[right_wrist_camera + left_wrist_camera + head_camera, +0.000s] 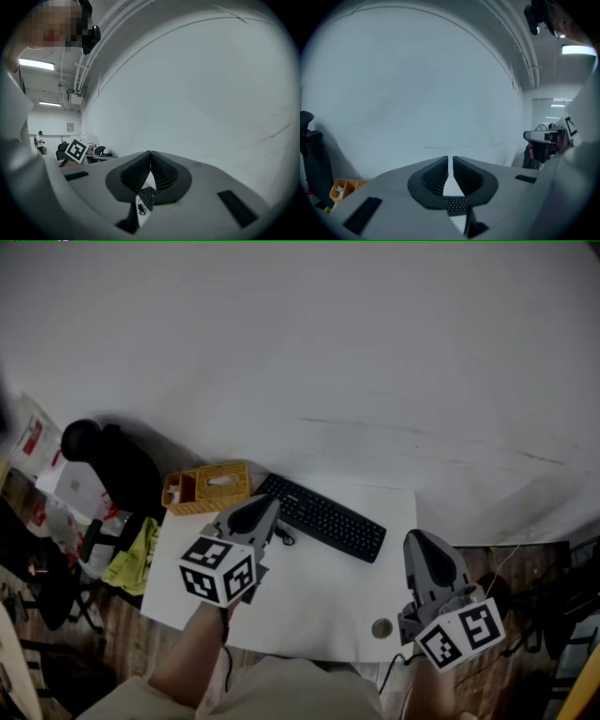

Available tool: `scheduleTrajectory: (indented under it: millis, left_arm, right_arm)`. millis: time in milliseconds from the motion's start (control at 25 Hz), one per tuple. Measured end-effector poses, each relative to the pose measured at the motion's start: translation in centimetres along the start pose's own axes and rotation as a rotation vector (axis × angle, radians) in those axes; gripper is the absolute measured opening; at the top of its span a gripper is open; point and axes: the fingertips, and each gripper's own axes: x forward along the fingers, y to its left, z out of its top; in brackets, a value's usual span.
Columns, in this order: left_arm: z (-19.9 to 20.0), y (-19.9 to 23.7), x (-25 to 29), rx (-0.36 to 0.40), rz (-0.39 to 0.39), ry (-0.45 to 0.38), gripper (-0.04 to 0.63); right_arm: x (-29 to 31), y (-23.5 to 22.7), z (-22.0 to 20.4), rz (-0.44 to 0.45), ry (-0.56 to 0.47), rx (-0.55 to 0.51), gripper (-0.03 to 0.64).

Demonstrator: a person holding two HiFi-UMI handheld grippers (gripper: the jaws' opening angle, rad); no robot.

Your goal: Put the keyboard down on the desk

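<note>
Your white bench [309,592] carries a black keyboard [323,517] lying aslant at its far side, a yellow basket [206,487] at its far left corner, and a small round object [382,627] near right.

Your black keyboard [323,517] lies flat on the white desk [309,596], set diagonally across its far half, with the left end near the far edge. Your left gripper [273,505] hangs over the desk's left side with its tip just beside the keyboard's left end; contact cannot be confirmed. Your right gripper [419,542] is at the desk's right edge, clear of the keyboard. A yellow basket [206,487] sits at the far left corner. A small round object [381,627] rests near the front right edge. Left of the desk stand a black chair [117,465] and a yellow-green cloth [131,557].
</note>
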Motion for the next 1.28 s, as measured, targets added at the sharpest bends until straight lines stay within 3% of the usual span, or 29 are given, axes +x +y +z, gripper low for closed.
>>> scheduleTrajectory:
  millis: [160,320,520,1000,1280]
  left_arm:
    - [2.6,-1.0,-2.6,0.045,-0.016,-0.101,0.044]
    - [2.7,-1.8,-4.3,0.115,-0.017,-0.098,0.037]
    - [1.1,-2.5,-5.8,0.201,-0.001,-0.061,0.032]
    - [-4.7,-1.9,-7.5,0.168,0.008,0.047,0.031]
    - [-5.9,-2.5,-7.5,0.129,-0.019,0.065,0.031]
  right_arm:
    - [-1.3,0.6,0.8,-0.007,-0.028,-0.007,0.025]
    - [-2.4,1.4,1.1,-0.008,-0.035,-0.026,0.025]
    - [-2.7,3.1,0.2,0.037,0.026,-0.091,0.025]
    - [-2.2,4.8,-5.5,0.079,0.195,-0.086,0.025]
    - [-1.8,4.5,-6.7,0.089,0.225,-0.085,0.025]
